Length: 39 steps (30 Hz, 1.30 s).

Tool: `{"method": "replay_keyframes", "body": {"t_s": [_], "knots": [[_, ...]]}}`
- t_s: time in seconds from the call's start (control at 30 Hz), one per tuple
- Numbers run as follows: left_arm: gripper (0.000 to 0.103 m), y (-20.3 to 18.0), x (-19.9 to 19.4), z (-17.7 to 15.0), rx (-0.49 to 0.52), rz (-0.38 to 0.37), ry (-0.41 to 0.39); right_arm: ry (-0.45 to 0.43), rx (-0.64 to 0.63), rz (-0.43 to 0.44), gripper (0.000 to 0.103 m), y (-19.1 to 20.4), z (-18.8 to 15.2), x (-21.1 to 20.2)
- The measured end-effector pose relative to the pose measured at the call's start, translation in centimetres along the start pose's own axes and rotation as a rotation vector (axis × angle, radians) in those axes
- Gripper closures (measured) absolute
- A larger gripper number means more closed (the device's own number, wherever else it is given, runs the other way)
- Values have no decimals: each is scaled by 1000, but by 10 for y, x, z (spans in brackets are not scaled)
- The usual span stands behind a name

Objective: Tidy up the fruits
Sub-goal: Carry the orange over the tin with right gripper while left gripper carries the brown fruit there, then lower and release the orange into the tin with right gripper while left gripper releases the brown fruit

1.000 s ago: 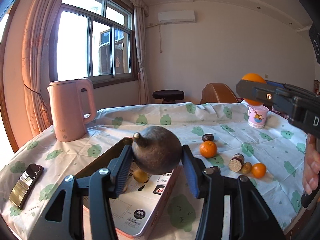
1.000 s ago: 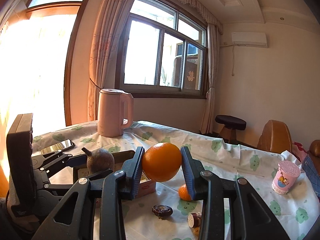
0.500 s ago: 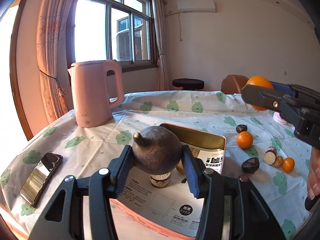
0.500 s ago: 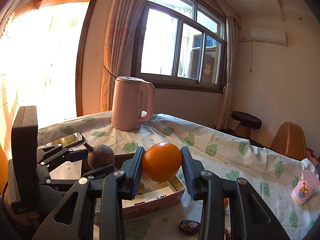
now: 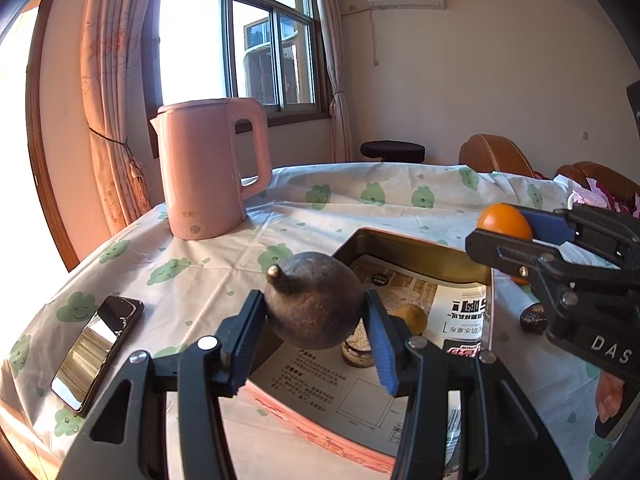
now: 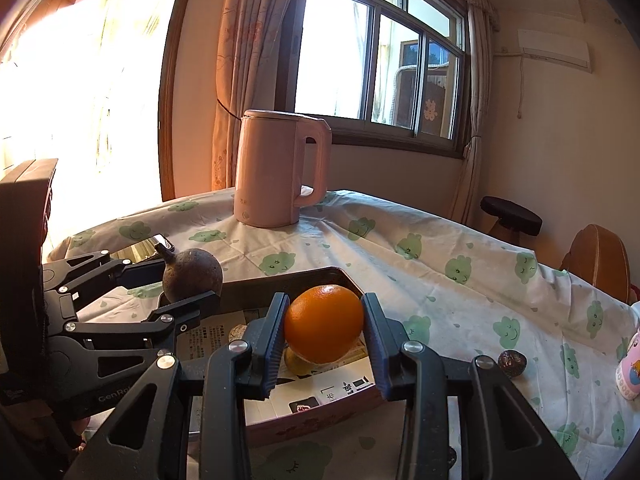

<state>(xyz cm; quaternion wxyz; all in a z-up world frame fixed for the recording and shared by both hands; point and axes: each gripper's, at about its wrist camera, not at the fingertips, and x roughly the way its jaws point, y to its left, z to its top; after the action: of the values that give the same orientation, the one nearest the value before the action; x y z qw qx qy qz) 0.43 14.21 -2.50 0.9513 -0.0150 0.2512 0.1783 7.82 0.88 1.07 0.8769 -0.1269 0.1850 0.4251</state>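
My left gripper is shut on a dark brown round fruit with a stub stem, held over the near left part of a shallow pink tin box lined with printed paper. My right gripper is shut on an orange, held above the same box. In the left wrist view the right gripper with the orange hangs over the box's right rim. In the right wrist view the left gripper and its dark fruit sit to the left. A small yellow fruit and a cut fruit piece lie inside the box.
A pink electric kettle stands on the green-patterned tablecloth behind the box. A phone lies near the left table edge. A dark fruit lies right of the box, a pink cup farther right. A stool and chair stand beyond the table.
Both grippers moved left and lower over the table, each keeping its fruit. The box and kettle now look closer, and the loose fruit on the right has slid out of sight.
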Motion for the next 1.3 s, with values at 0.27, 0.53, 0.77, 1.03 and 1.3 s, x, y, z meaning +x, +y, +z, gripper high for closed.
{"method": "replay_keyframes", "body": {"t_s": [0.27,0.53,0.77,1.03,1.3], "knots": [[52,2,11,-4,10,11,45,43,-2,17,64,8,-10,16],[52,2,19,-7,21,14,75,80,-11,25,64,15,-18,27],[52,0,25,-9,32,14,99,103,-21,29,64,18,-21,33],[52,-1,30,-10,34,10,125,150,-39,20,64,22,-22,42],[52,-1,34,-11,32,5,147,189,-36,18,64,22,-24,49]]}}
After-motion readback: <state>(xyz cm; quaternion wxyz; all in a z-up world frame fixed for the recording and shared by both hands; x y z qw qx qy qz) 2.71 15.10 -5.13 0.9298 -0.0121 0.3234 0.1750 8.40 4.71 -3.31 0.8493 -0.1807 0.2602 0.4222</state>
